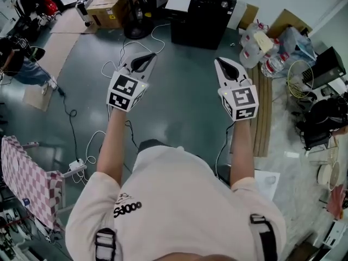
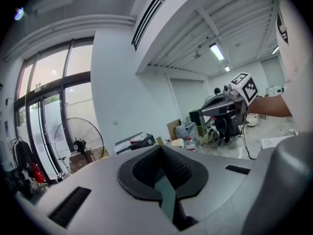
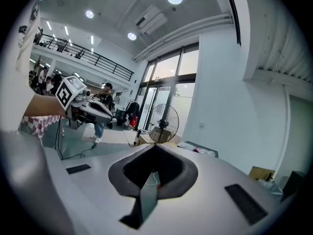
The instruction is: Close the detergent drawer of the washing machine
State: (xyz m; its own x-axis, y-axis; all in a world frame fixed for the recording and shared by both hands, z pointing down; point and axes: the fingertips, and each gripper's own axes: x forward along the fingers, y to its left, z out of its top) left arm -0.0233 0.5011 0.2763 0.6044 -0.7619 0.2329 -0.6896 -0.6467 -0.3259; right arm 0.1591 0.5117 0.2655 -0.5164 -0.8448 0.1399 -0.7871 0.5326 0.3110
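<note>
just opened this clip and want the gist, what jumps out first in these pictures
Two marker-cube grippers are held out side by side over the grey floor: the left gripper and the right gripper, both shut and empty. Ahead of them stands a black cabinet, with bottled water heaped to its right. A pink checked cloth lies at lower left.

The head view looks steeply down from above the person's shoulders onto the grey concrete floor [image 1: 179, 107]. Each gripper view rides close behind its own jaws, facing roughly level. The left gripper view catches the grey, marker-cubed right gripper [image 2: 208, 111] at 2 o'clock. The right gripper view catches the matching left gripper [image 3: 105, 115] at 9 o'clock. Both share the black pedestal fan [image 2: 78, 138] [image 3: 164, 121].
</note>
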